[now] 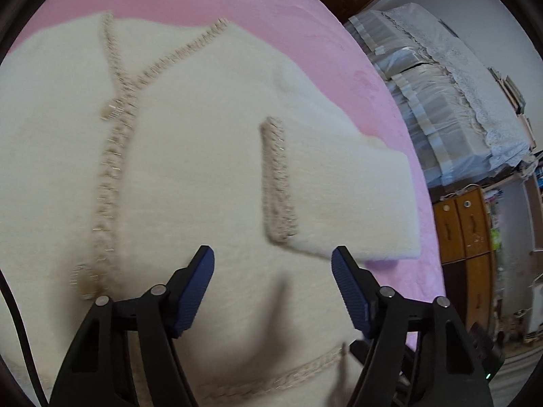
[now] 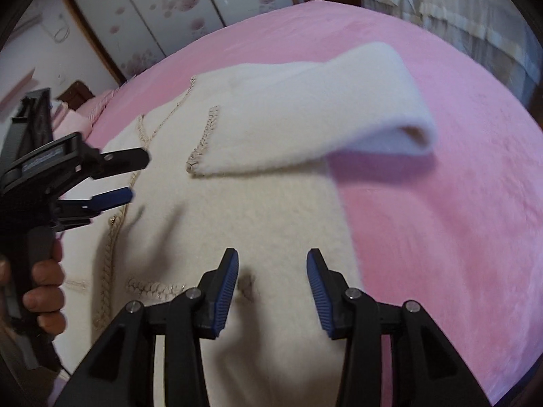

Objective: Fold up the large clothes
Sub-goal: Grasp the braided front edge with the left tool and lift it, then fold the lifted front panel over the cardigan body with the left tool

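A cream fluffy cardigan (image 1: 190,156) with beige braided trim lies front-up on a pink bed cover (image 1: 339,51). Its sleeve (image 1: 356,200) is folded across the body, the trimmed cuff (image 1: 278,183) lying on the front. In the right wrist view the same cardigan (image 2: 258,210) shows with the sleeve (image 2: 325,108) folded over and bulging up at the fold. My left gripper (image 1: 273,264) is open and empty just above the lower front; it also shows in the right wrist view (image 2: 135,176), at the left. My right gripper (image 2: 271,264) is open and empty above the cardigan's lower right part.
The pink bed cover (image 2: 458,203) spreads right of the cardigan. A covered stack of bedding (image 1: 451,101) and wooden cabinets (image 1: 465,224) stand beyond the bed. Sliding wardrobe doors with flower prints (image 2: 176,3) stand at the back. Pink pillows (image 2: 88,112) lie at the far left.
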Tool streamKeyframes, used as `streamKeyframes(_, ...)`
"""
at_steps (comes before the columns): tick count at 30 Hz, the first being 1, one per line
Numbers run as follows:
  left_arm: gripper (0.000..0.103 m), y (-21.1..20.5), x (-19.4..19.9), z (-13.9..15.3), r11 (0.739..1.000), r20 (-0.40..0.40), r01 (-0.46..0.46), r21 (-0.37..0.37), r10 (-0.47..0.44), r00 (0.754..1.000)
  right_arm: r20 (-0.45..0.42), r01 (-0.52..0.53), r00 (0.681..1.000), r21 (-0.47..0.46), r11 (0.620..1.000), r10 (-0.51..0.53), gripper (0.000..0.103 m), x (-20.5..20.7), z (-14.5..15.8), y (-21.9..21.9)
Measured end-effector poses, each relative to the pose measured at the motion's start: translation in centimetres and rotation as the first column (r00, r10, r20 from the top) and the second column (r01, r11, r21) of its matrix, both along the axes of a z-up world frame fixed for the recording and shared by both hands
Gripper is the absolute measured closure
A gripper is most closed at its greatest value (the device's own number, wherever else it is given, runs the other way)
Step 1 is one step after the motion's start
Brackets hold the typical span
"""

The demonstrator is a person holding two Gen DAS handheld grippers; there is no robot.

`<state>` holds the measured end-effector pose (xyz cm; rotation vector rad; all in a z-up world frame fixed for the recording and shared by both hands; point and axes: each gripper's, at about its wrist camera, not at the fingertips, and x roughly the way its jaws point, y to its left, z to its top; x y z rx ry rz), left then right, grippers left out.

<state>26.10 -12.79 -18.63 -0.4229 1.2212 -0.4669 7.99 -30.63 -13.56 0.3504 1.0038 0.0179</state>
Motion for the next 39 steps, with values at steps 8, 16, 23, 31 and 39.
streamKeyframes(8,0.037,-3.3,2.4,-3.7,0.997,-0.080,-0.032,-0.067,0.027,0.996,0.009,0.008,1.000,0.020,1.000,-0.008,0.061,-1.0,0.1,-0.4)
streamKeyframes(16,0.087,-6.3,4.0,-4.2,0.997,-0.136,-0.047,-0.061,0.039,0.990,0.003,0.013,1.000,0.036,0.999,-0.013,0.061,-1.1,-0.5,-0.1)
streamKeyframes(23,0.088,-8.2,4.3,6.3,0.999,0.084,0.018,0.045,-0.021,0.996,-0.009,0.029,1.000,0.064,0.998,-0.029,0.061,-0.7,-0.6,-0.8)
streamKeyframes(31,0.088,-10.1,6.2,18.9,0.988,0.276,0.060,0.145,-0.098,0.956,-0.013,0.162,0.987,0.104,0.981,-0.162,0.056,3.4,-0.7,-4.2)
streamKeyframes(39,0.088,-8.1,7.4,26.1,0.982,0.381,0.013,0.190,-0.086,0.921,-0.025,0.253,0.967,0.097,0.963,-0.252,0.057,9.1,-2.4,-6.1)
